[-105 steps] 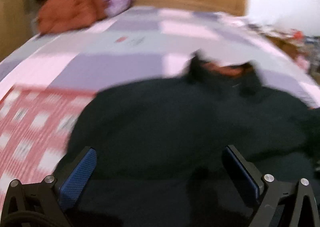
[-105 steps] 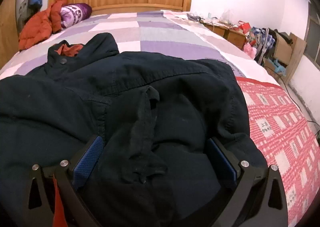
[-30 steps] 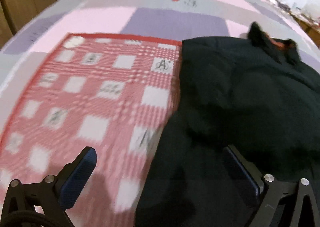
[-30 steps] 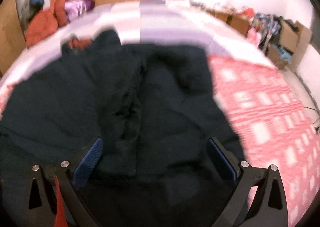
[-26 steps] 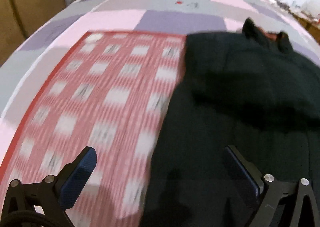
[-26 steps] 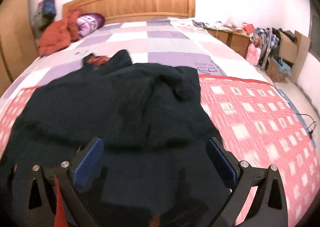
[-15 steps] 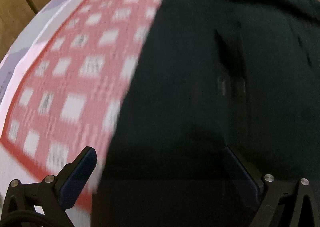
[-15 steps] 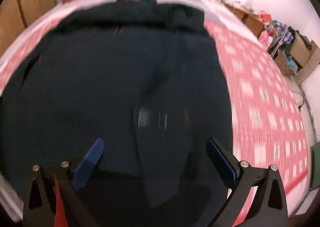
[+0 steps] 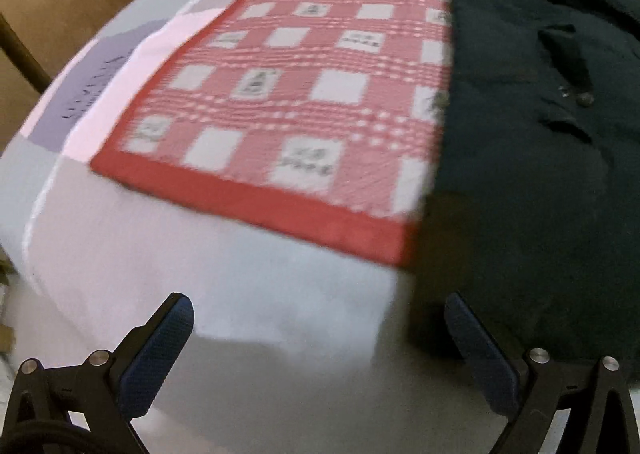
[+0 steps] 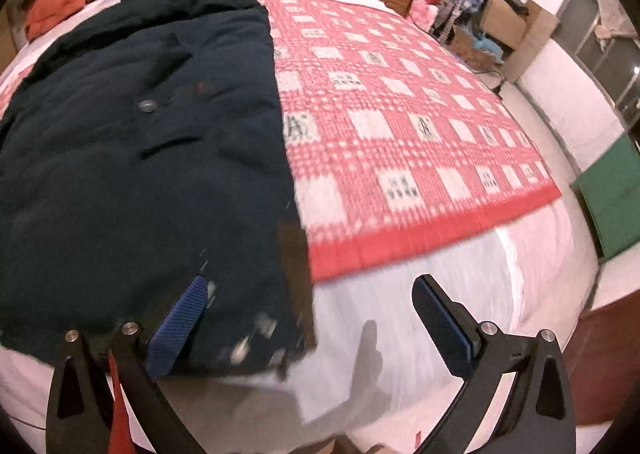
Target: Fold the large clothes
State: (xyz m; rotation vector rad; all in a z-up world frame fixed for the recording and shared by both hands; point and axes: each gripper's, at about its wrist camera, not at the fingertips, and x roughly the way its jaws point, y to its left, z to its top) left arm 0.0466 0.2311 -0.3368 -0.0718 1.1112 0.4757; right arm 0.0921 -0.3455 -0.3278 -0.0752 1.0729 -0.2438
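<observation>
Dark coat (image 10: 132,141) lies spread on the red checked blanket (image 10: 400,141) over the bed (image 9: 240,294), its hem between both my tongs, left (image 9: 320,354) and right (image 10: 308,326), which gape empty.

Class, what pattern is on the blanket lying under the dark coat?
The blanket is red-and-white check with a plain red border, clearest in the right wrist view.
</observation>
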